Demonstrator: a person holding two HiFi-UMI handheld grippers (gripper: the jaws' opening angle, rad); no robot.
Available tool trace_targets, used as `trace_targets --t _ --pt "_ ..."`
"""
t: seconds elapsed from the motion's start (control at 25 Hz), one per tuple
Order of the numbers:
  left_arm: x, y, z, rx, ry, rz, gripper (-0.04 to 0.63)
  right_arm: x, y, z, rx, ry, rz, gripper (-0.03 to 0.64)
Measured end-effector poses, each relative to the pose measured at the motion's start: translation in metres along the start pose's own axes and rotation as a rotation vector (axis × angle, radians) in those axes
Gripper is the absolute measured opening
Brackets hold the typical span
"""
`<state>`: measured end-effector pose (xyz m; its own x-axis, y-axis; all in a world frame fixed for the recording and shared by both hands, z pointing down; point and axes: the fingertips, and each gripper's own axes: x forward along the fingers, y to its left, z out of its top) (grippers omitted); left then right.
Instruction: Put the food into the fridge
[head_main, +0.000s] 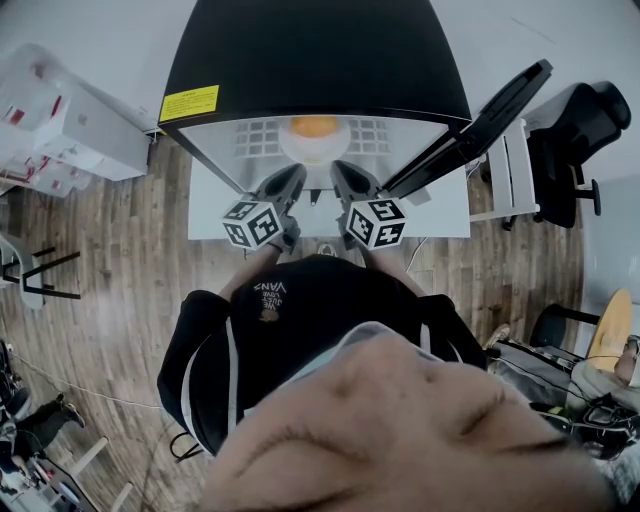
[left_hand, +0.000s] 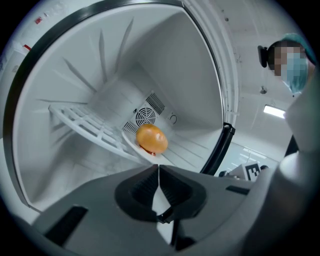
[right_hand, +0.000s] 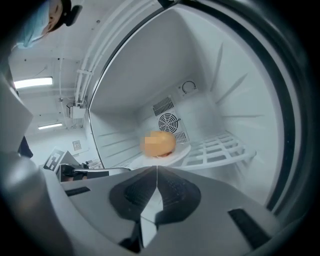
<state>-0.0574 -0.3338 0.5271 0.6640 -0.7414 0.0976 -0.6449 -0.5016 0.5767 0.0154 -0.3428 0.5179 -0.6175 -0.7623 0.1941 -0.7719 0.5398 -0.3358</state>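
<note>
bun (left_hand: 151, 139), fridge (left_hand: 90, 70) — L gripper (left_hand: 159, 169), R gripper (right_hand: 157, 171) closed

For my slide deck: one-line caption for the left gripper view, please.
Left gripper, jaws shut and empty, faces the open fridge, where a bun sits on a plate on the shelf.

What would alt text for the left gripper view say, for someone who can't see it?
A round orange bun sits on a white plate on the shelf inside an open white fridge. In the foreground the left gripper points at it, jaws shut and empty.
</note>
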Motion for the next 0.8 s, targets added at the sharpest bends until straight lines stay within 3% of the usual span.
trace_targets --t 0.8 --pt "0.011 0.012 0.010 0.000 -0.013 0.016 0.021 0.017 -0.008 0.007 -0.004 0.002 0.010 0.015"
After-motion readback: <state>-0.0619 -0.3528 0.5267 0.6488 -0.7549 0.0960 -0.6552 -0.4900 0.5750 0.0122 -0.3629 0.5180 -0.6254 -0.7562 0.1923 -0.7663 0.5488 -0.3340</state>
